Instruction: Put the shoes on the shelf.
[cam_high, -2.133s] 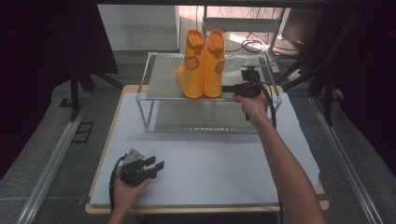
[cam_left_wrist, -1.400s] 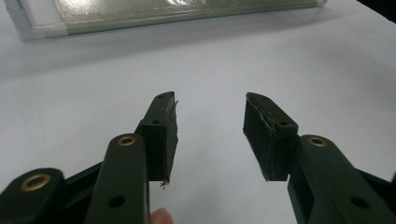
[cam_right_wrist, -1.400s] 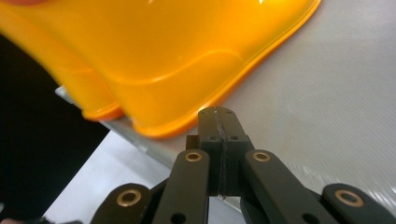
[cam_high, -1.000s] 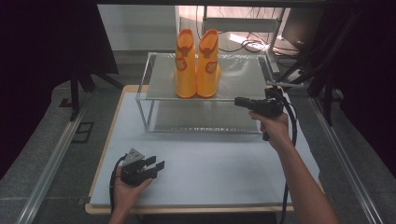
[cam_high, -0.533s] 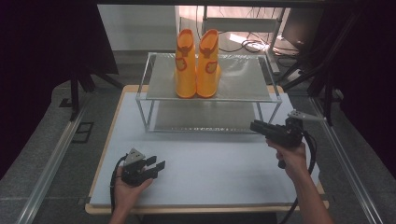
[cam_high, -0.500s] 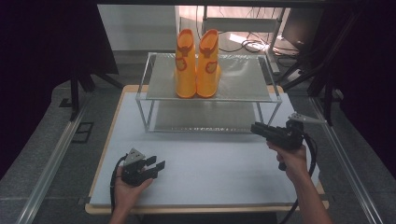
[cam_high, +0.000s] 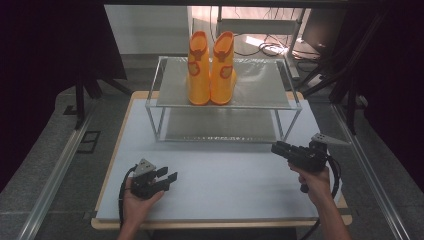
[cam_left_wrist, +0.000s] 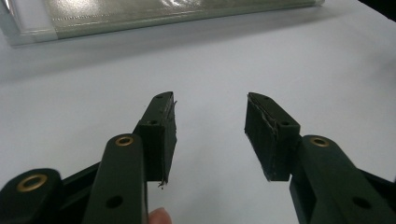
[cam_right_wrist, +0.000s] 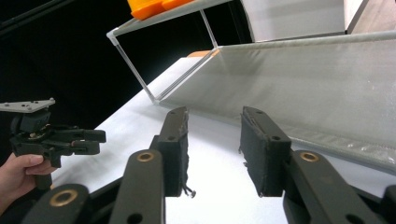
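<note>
1. Your white table (cam_high: 220, 190) lies smooth and flat, dark floor around it.
2. The wire-framed shelf rack (cam_high: 225, 95) stands at the table's far half, mesh-topped.
3. 2 glossy orange boots (cam_high: 211, 70) stand upright on the rack's top.
4. Your right gripper (cam_high: 280, 148), just opening, is empty; your left gripper (cam_high: 167, 179) gapes empty, both before the rack.

Grey floor (cam_high: 60, 165), dark curtains (cam_high: 50, 45), white table (cam_high: 225, 185), bright back wall (cam_high: 145, 25)

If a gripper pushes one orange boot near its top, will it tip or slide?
Probably tip: each boot stands tall on a small sole. It looks like soft rubber, so the shaft may bend. The neighbour boot touches it and may fall too.
</note>
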